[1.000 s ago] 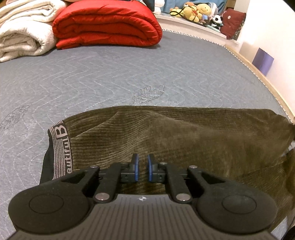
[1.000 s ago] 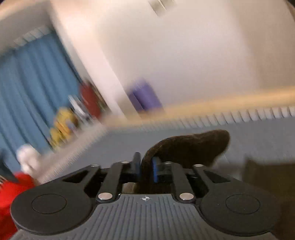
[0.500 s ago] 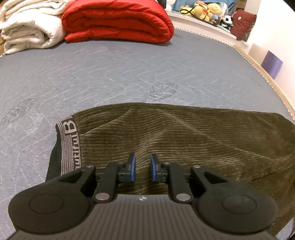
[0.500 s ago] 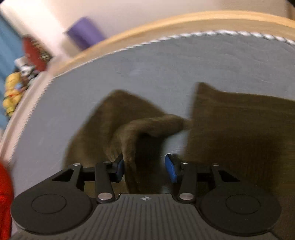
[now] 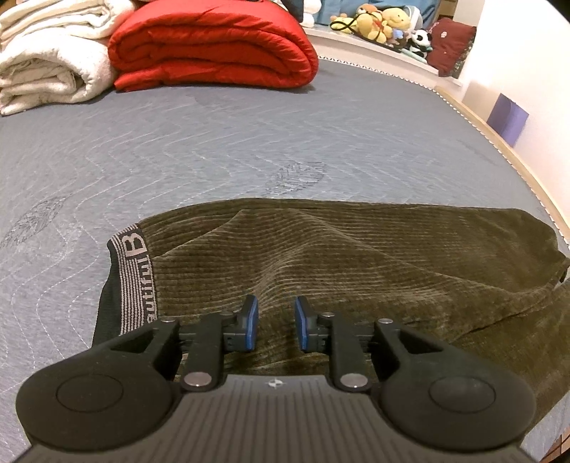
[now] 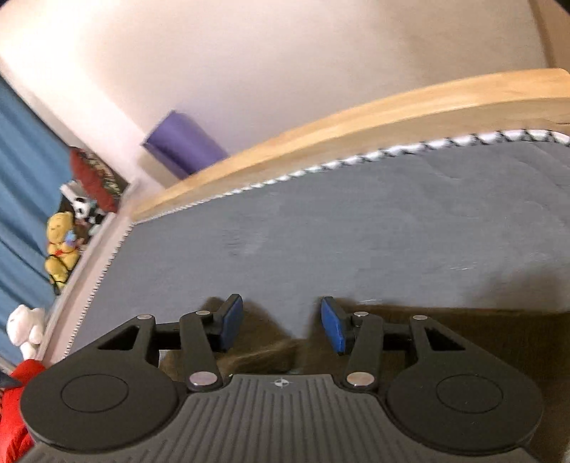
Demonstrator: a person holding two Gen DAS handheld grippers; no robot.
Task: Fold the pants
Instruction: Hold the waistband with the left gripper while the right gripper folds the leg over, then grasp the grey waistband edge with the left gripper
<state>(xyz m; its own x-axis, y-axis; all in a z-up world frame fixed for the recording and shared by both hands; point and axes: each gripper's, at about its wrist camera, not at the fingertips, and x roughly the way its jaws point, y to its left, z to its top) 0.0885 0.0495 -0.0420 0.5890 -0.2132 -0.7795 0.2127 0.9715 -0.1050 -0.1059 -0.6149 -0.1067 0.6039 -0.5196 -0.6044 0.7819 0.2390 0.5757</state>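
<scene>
Olive-brown corduroy pants [image 5: 338,256] lie folded across the grey mattress, their black and grey lettered waistband [image 5: 133,274] at the left end. My left gripper [image 5: 272,324] hovers over the near part of the cloth, its jaws opening, blue pads apart with nothing pinched between them. In the right wrist view the pants [image 6: 481,342] show as dark brown cloth low in the frame. My right gripper [image 6: 281,322] is above their edge, jaws opening wide, and a loose flap lies below the pads without being pressed.
A red folded quilt [image 5: 213,46] and white folded blankets [image 5: 46,60] lie at the far end of the mattress [image 5: 213,149]. Plush toys [image 5: 384,21] line a ledge behind. The wooden bed frame [image 6: 356,131] and a purple box [image 6: 181,142] border the right side.
My left gripper's pads have spread apart over the pants. My right gripper let go of the pant leg it carried; the cloth dropped onto the mattress as the gripper swung across and opened.
</scene>
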